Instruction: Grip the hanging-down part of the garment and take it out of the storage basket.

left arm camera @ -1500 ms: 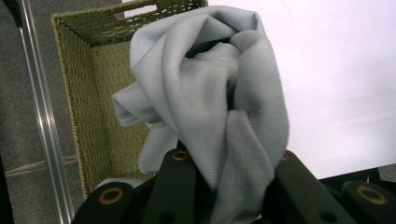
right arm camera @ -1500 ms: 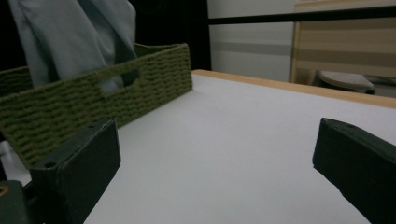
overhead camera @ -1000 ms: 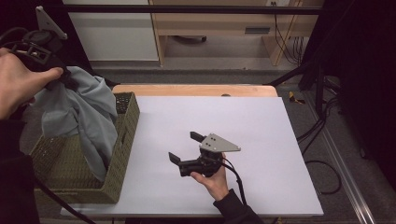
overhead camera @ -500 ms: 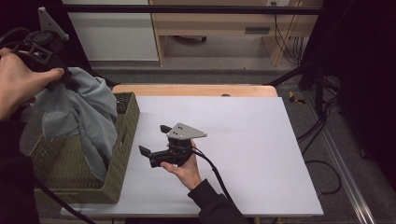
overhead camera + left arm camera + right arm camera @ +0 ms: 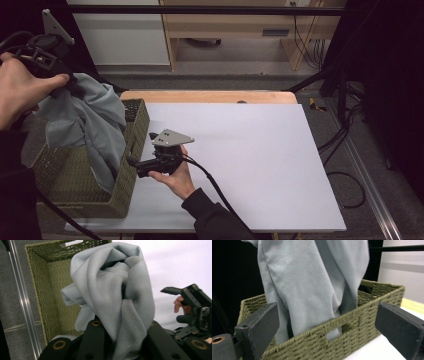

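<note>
Grey garment (image 5: 90, 125), one wicker basket (image 5: 131, 150)

A pale grey-blue cloth (image 5: 87, 117) hangs bunched and creased, its top pinched up high, its lower folds trailing down inside an olive woven basket (image 5: 131, 172) at the table's left edge.

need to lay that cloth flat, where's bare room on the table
The white tabletop is bare from the right gripper across to its right edge, and from the wooden strip at the back down to the near edge. It is crowded at the left: the basket stands there, with the cloth hanging into it from the left gripper.
</note>
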Tool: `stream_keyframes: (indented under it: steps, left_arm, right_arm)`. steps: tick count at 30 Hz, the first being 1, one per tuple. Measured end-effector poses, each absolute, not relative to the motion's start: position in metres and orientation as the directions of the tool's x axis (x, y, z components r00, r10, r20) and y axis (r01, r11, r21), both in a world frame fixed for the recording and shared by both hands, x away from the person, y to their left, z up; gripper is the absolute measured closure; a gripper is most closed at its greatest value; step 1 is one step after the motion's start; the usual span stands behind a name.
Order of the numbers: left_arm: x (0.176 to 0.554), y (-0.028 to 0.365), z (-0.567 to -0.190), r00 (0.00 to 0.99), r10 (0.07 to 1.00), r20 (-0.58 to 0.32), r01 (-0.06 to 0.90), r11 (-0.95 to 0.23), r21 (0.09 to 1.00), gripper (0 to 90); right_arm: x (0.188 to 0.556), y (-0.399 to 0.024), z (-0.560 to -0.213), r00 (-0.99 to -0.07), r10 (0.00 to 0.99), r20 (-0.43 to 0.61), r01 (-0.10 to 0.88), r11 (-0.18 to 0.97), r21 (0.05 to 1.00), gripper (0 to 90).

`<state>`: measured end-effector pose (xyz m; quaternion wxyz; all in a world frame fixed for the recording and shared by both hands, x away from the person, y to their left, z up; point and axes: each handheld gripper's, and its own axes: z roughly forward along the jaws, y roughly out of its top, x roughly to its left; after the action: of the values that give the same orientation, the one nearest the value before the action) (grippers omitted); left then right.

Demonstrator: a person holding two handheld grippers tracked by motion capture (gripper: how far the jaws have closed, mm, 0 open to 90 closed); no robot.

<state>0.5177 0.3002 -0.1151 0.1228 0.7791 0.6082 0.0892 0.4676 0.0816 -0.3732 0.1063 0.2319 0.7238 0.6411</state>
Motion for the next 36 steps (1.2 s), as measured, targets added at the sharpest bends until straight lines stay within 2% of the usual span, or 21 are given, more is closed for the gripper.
stream_keyframes:
  steps: [15,16,22,24,27,31,32,34,36]
  left_arm:
    - [0.519,0.3,-0.116,0.25,0.968,-0.011,0.925,-0.235,0.297,79.4]
    - [0.519,0.299,-0.116,0.251,0.968,-0.01,0.926,-0.237,0.295,79.5]
    - [0.517,0.299,-0.115,0.251,0.968,-0.007,0.924,-0.238,0.299,79.4]
    - [0.517,0.3,-0.115,0.252,0.968,-0.007,0.924,-0.238,0.3,79.4]
    - [0.516,0.301,-0.115,0.253,0.967,-0.007,0.924,-0.239,0.299,79.4]
    - [0.516,0.303,-0.116,0.25,0.968,-0.009,0.923,-0.235,0.304,79.4]
    - [0.516,0.304,-0.116,0.25,0.968,-0.01,0.923,-0.235,0.304,79.4]
    - [0.515,0.304,-0.116,0.248,0.969,-0.011,0.923,-0.233,0.308,79.4]
    - [0.515,0.305,-0.115,0.249,0.968,-0.013,0.922,-0.233,0.309,79.4]
  right_arm:
    - [0.473,0.131,-0.384,-0.882,0.452,0.134,0.209,0.119,0.971,7.0]
    - [0.474,0.139,-0.387,-0.878,0.452,0.159,0.238,0.122,0.964,7.3]
    - [0.476,0.158,-0.395,-0.881,0.447,0.158,0.248,0.151,0.957,9.5]
    - [0.478,0.163,-0.398,-0.881,0.448,0.15,0.244,0.158,0.957,15.1]
    - [0.479,0.166,-0.4,-0.884,0.445,0.147,0.238,0.156,0.959,34.1]
    - [0.479,0.164,-0.399,-0.879,0.457,0.135,0.236,0.172,0.957,72.2]
    - [0.479,0.162,-0.398,-0.88,0.455,0.137,0.237,0.17,0.956,79.0]
    - [0.48,0.158,-0.396,-0.881,0.451,0.145,0.242,0.166,0.956,86.5]
    - [0.481,0.151,-0.393,-0.883,0.446,0.148,0.242,0.163,0.956,87.7]
